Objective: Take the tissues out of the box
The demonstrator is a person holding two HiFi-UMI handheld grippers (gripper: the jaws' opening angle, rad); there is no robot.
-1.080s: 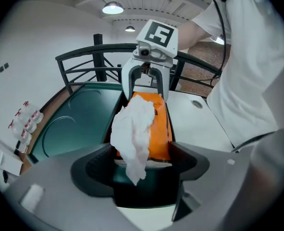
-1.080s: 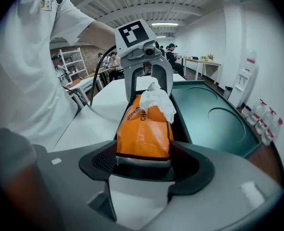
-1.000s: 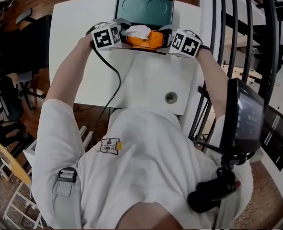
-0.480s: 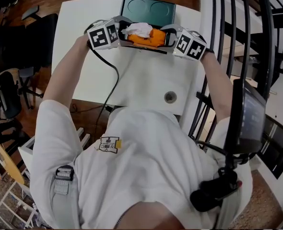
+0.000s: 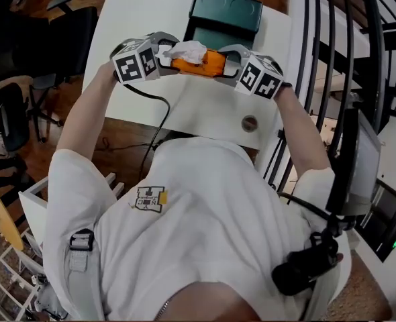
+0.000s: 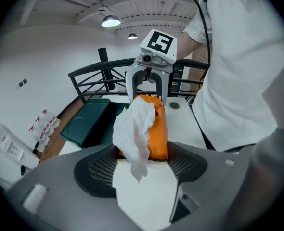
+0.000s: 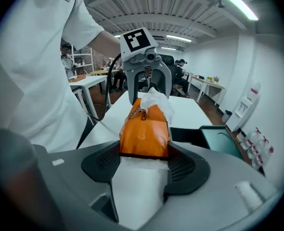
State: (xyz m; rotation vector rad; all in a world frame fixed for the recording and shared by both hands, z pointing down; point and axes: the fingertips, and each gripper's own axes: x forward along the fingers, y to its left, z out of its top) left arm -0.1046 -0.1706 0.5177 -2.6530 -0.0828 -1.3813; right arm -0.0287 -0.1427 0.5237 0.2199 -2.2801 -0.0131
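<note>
An orange tissue pack (image 5: 199, 62) hangs in the air over the white table (image 5: 144, 25), held at its two ends. My left gripper (image 5: 163, 58) is shut on its left end and my right gripper (image 5: 226, 64) on its right end. A crumpled white tissue (image 5: 188, 49) sticks out of the pack's top near the left gripper. In the left gripper view the tissue (image 6: 132, 134) droops over the pack (image 6: 157, 129) between my jaws (image 6: 144, 160). In the right gripper view the pack (image 7: 144, 131) sits between the pads (image 7: 144, 160). The dark green box (image 5: 226, 13) lies behind.
A black cable (image 5: 159, 113) runs from the left gripper across the table's front edge. A round grommet (image 5: 250, 123) sits in the table near the right front. Black railing bars (image 5: 332, 45) stand close on the right. Chairs (image 5: 64, 39) are at the left.
Both grippers have brought the orange pack up and back from the green box's front edge, so it now hangs above the table. The tissue still sticks out.
</note>
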